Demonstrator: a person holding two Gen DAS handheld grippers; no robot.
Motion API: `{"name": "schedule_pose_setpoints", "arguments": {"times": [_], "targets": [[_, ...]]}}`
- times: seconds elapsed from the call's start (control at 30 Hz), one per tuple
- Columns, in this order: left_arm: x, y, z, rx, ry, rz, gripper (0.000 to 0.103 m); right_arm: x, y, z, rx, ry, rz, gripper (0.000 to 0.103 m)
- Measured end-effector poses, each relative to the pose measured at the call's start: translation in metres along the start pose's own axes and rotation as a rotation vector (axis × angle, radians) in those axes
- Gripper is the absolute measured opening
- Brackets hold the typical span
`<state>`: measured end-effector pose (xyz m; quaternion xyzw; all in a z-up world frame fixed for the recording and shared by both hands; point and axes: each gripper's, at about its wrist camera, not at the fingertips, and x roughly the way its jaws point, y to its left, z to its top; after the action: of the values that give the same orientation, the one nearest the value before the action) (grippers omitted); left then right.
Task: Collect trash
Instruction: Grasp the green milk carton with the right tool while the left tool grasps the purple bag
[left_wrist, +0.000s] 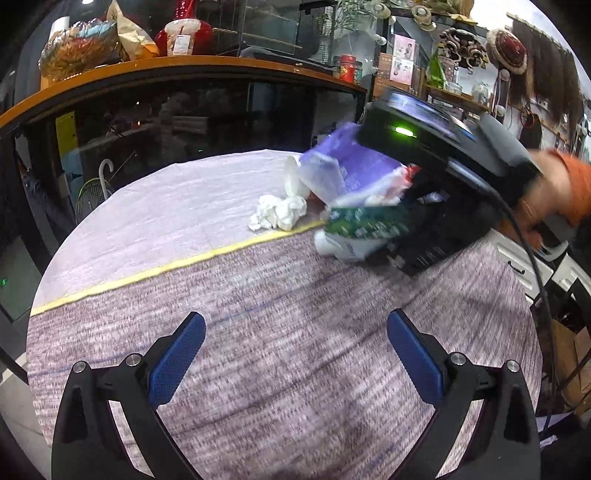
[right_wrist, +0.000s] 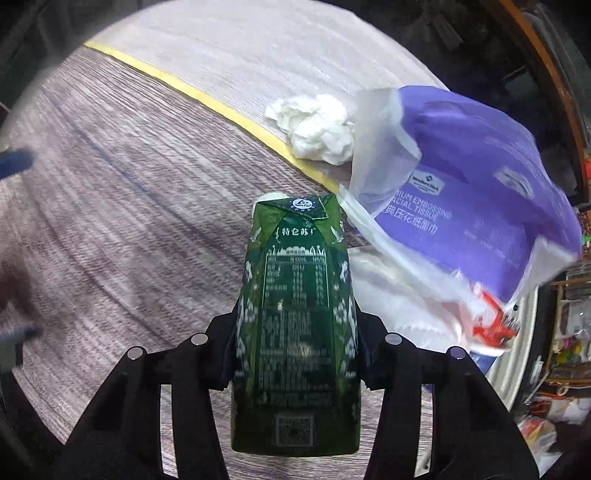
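My right gripper (right_wrist: 295, 343) is shut on a green milk carton (right_wrist: 295, 314) and holds it over the round table, beside a purple facial-tissue bag (right_wrist: 472, 184). In the left wrist view the right gripper (left_wrist: 424, 206) shows with the carton (left_wrist: 365, 221) against the purple bag (left_wrist: 354, 162). A crumpled white tissue (left_wrist: 279, 212) lies on the cloth by the yellow stripe; it also shows in the right wrist view (right_wrist: 317, 125). A white cup (left_wrist: 293, 177) lies tipped behind it. My left gripper (left_wrist: 295, 354) is open and empty, low over the near side of the table.
The round table (left_wrist: 184, 236) has a pale and purple woven cloth with a yellow stripe (left_wrist: 166, 267). Behind it stands a dark counter with a wooden top (left_wrist: 184, 64) that carries snack bags and a cup. Cabinets and clutter are at the right.
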<state>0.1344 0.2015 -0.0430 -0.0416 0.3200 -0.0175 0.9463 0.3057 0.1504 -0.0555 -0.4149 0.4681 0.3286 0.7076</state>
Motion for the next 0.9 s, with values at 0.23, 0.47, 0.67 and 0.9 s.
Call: {"name": "schedule_pose_setpoints", "arguments": {"times": [0.23, 0.47, 0.67, 0.9], "targets": [[0.022, 0.005, 0.052, 0.014, -0.014, -0.036, 0.097, -0.030, 0.004, -0.053, 0.063, -0.138, 0.064, 0.049], [0.073, -0.009, 0.101, 0.076, -0.003, -0.056, 0.097, -0.048, -0.001, -0.096, 0.133, -0.235, 0.110, 0.049], [0.113, -0.027, 0.119, 0.115, 0.035, -0.059, 0.093, -0.053, -0.003, -0.133, 0.204, -0.285, 0.135, 0.049], [0.134, -0.031, 0.116, 0.091, 0.096, -0.064, 0.047, -0.063, -0.012, -0.174, 0.313, -0.343, 0.168, 0.049]]}}
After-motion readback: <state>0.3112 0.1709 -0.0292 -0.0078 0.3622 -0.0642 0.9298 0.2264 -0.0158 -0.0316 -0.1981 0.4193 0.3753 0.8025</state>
